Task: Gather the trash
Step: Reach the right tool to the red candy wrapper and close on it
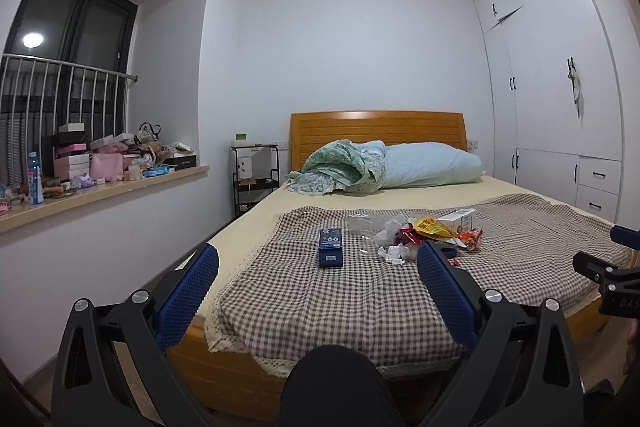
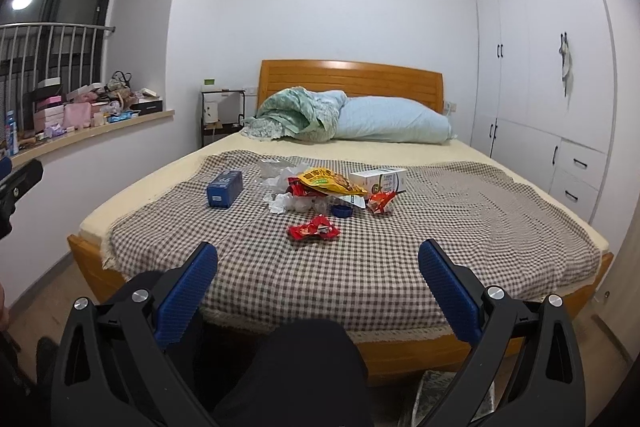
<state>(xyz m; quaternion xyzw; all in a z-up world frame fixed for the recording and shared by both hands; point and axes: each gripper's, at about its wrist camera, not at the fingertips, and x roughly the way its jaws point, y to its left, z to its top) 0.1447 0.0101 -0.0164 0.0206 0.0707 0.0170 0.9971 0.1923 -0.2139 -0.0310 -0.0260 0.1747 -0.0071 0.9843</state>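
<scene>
Trash lies on the checked blanket (image 2: 400, 267) of the bed: a blue box (image 2: 225, 189) (image 1: 331, 247), a yellow snack bag (image 2: 330, 182) (image 1: 432, 227), a white carton (image 2: 380, 179) (image 1: 458, 218), a red wrapper (image 2: 314, 228), another red wrapper (image 2: 381, 202), a blue cap (image 2: 342, 211), crumpled white tissue (image 2: 282, 203) (image 1: 394, 253) and clear plastic (image 1: 362, 223). My left gripper (image 1: 318, 267) is open and empty, at the foot of the bed. My right gripper (image 2: 318, 267) is open and empty, short of the red wrapper.
A pillow (image 2: 394, 121) and a bunched green quilt (image 2: 296, 115) lie by the wooden headboard (image 2: 352, 77). A cluttered windowsill (image 1: 100, 183) runs along the left wall, a black rack (image 1: 256, 179) stands beside the bed, and white wardrobes (image 2: 552, 67) fill the right wall.
</scene>
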